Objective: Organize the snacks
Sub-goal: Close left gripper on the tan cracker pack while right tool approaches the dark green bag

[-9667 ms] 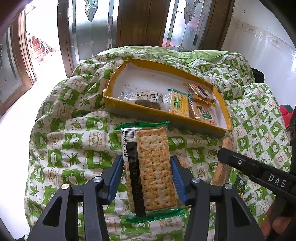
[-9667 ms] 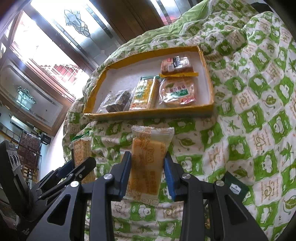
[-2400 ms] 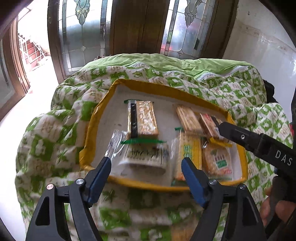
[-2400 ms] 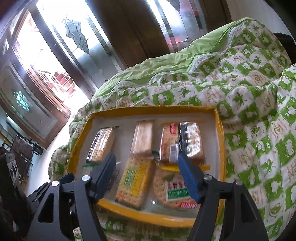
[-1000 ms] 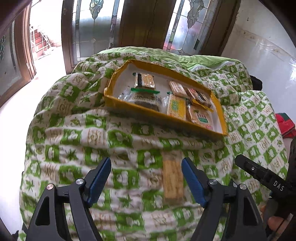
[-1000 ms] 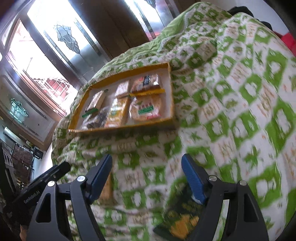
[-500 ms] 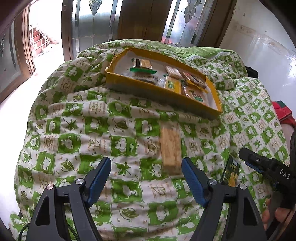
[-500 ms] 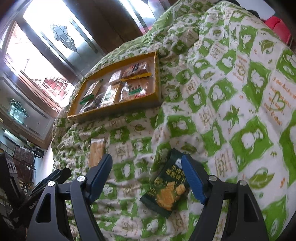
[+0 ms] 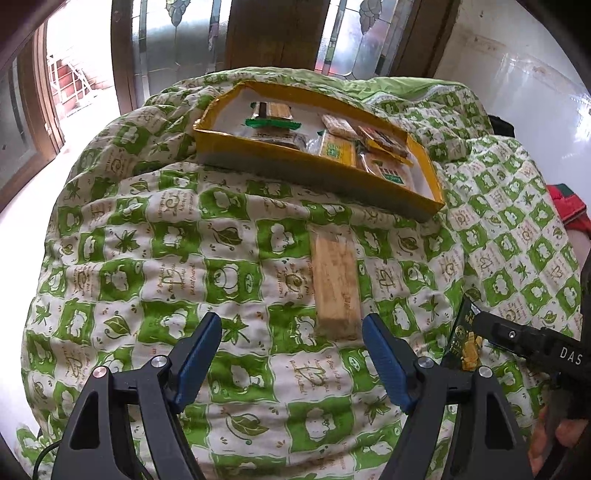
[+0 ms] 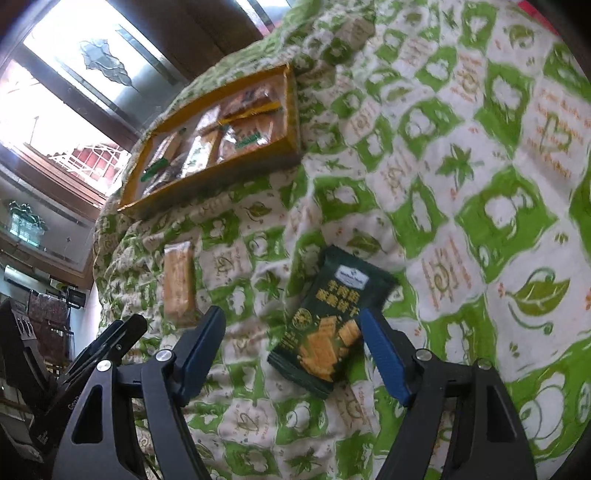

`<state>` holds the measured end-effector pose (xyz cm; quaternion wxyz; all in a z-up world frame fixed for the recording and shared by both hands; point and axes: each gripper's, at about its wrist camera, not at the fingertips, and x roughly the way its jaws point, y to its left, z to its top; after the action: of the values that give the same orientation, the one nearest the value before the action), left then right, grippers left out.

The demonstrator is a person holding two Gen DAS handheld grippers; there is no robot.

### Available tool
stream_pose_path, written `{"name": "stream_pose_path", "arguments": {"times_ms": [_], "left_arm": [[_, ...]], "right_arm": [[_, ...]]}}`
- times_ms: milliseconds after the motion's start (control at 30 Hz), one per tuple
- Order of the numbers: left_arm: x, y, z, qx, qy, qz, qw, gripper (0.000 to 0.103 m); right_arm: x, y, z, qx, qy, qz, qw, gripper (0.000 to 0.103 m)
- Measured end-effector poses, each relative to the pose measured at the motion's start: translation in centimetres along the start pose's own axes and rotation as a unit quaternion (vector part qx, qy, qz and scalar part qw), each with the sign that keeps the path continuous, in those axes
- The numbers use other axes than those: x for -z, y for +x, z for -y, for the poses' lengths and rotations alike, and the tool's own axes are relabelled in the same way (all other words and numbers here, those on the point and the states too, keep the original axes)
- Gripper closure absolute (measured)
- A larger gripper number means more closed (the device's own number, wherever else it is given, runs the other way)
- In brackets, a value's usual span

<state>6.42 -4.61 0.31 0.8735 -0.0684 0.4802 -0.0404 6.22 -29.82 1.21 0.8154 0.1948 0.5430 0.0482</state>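
A yellow tray (image 9: pixel 317 173) (image 10: pixel 207 181) with several wrapped snacks sits on the far side of the green-and-white quilt. A tan cracker pack (image 9: pixel 334 284) (image 10: pixel 179 282) lies loose on the quilt below the tray. My left gripper (image 9: pixel 291 354) is open and empty, with the pack's near end just ahead between its fingers, closer to the right one. A dark green snack packet (image 10: pixel 327 319) (image 9: pixel 463 343) lies to the right. My right gripper (image 10: pixel 291 339) is open around it; its right finger (image 10: pixel 380 354) is at the packet's edge.
The quilt (image 9: pixel 184 266) covers a rounded mound that drops off at the left and near sides. Wooden doors with patterned glass (image 9: pixel 277 33) stand behind it. A red object (image 9: pixel 569 206) lies at the far right. The right gripper's body (image 9: pixel 532 347) shows in the left wrist view.
Both grippers have pulled back from the tray and come down towards the quilt. The tan pack and the dark green packet are now closer and larger between their open fingers.
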Motion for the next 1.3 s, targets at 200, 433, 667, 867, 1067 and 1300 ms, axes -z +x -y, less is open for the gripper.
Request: {"name": "stream_pose_path", "arguments": {"times_ms": [200,433,667,867,1067,1300], "left_arm": [[-0.2,1.1,1.2,-0.007,0.026,-0.010,0.9996,0.022],[-0.6,2.4,2.1,-0.016,0.044,-0.020,0.9987,0.022],[-1.4,3.2,2.6,-0.017,0.052,-0.022,0.9983,0.022],[-2.1,3.9,2.8,-0.017,0.047,-0.025,0.9984,0.022],[-2.7,4.9,3.0,-0.032,0.054,-0.029,0.9976,0.022],[-2.8,6.5,3.7,-0.036,0.066,-0.045,0.9961,0.041]], "right_arm": [[0.1,1.0,0.4,0.007,0.007,-0.017,1.000,0.034],[0.1,2.3,0.0,0.034,-0.002,-0.022,0.999,0.036],[0.1,2.7,0.8,0.040,0.015,-0.028,0.999,0.042],[-0.1,3.8,0.0,0.061,-0.011,-0.022,0.998,0.044],[-0.1,4.0,-0.8,0.076,-0.038,-0.014,0.996,0.046],[0.0,4.4,-1.4,0.088,-0.056,-0.011,0.994,0.046]]}}
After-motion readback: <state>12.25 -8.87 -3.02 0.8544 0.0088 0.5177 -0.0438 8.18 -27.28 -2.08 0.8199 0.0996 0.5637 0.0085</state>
